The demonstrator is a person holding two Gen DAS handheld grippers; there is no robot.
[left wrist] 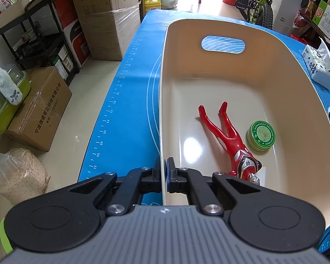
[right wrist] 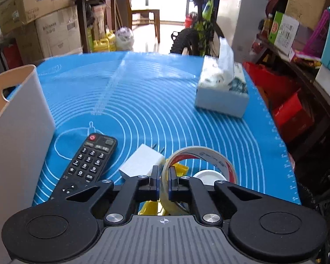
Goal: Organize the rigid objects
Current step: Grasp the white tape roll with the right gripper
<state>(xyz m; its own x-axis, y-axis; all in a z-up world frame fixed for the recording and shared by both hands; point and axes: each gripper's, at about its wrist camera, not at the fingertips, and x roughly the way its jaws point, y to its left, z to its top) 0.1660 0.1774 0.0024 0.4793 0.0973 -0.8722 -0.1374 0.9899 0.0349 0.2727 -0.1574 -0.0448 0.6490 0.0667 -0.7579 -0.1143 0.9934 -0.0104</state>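
At the nearest point of the right wrist view, the right gripper (right wrist: 164,176) was found closed on the tape roll (right wrist: 200,165), its two pads pinching the near wall of the ring from either side, one inside the hoop and one outside. The roll stood on edge on the blue mat (right wrist: 143,101), leaning over a yellow item (right wrist: 181,169) and a white round lid (right wrist: 209,174), both partly hidden beneath it. Just to the left lay the white plug adapter (right wrist: 143,161), and beyond that the black remote control (right wrist: 88,162), its side close to the outer wall of the bin. In the left wrist view, the left gripper (left wrist: 164,171) was shut on the near rim of the cream bin (left wrist: 275,70), one pad inside and one outside, steadying it. Inside the bin lay a red toy figure (left wrist: 226,140) and a green ointment tin (left wrist: 261,137), touching or nearly so. Further off on the mat stood a tissue box (right wrist: 222,92). Assessment: the step in hand appeared to be lifting the tape for transfer into the bin. A grip on one thin wall would let the ring swing, so a straight, unhurried lift was advisable, clearing the adapter and the yellow item before travelling leftward over the rim. Release was best made low over the bare floor of the bin, away from the figure and tin, with the left hold on the rim maintained.
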